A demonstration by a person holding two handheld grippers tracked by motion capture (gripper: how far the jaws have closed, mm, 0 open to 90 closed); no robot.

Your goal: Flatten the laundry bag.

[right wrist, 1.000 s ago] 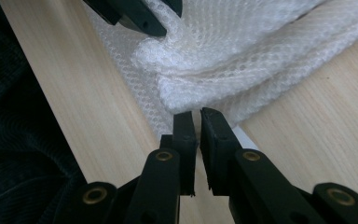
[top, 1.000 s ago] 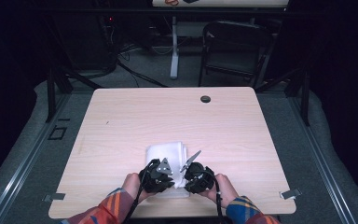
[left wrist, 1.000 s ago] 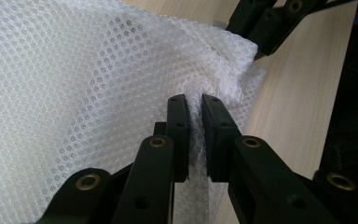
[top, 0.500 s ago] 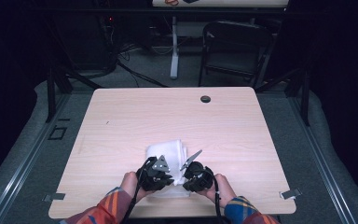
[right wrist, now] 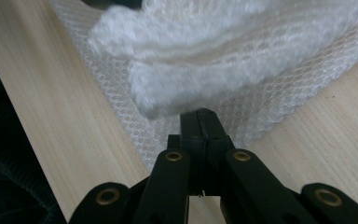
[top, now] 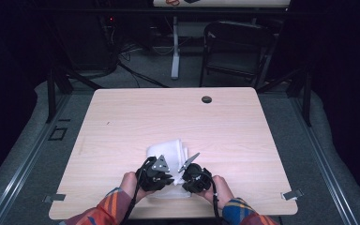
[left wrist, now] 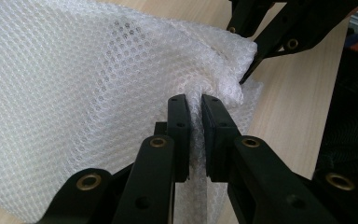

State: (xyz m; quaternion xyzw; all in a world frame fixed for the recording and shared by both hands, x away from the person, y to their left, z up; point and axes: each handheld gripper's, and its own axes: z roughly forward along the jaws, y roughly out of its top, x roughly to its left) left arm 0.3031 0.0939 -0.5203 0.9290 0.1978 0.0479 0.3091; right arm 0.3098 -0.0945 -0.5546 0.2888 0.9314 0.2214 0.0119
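A white mesh cloth lies folded near the front edge of the wooden table. My left gripper sits at its near edge. In the left gripper view its jaws are shut on a bunched fold of the cloth. My right gripper is close beside it on the right, and its jaws show at the cloth's corner in that same view. In the right gripper view this gripper is fully shut with no cloth between its pads. A lifted fold hangs just beyond its tips over the flat mesh layer.
A black cable grommet sits at the table's far edge. A dark chair and a desk leg stand behind the table. Metal clamps stick out at the front corners. Both forearms in plaid sleeves come in from below.
The cloth's near part has bunched up slightly between the grippers. Both hands have stayed almost where they were.
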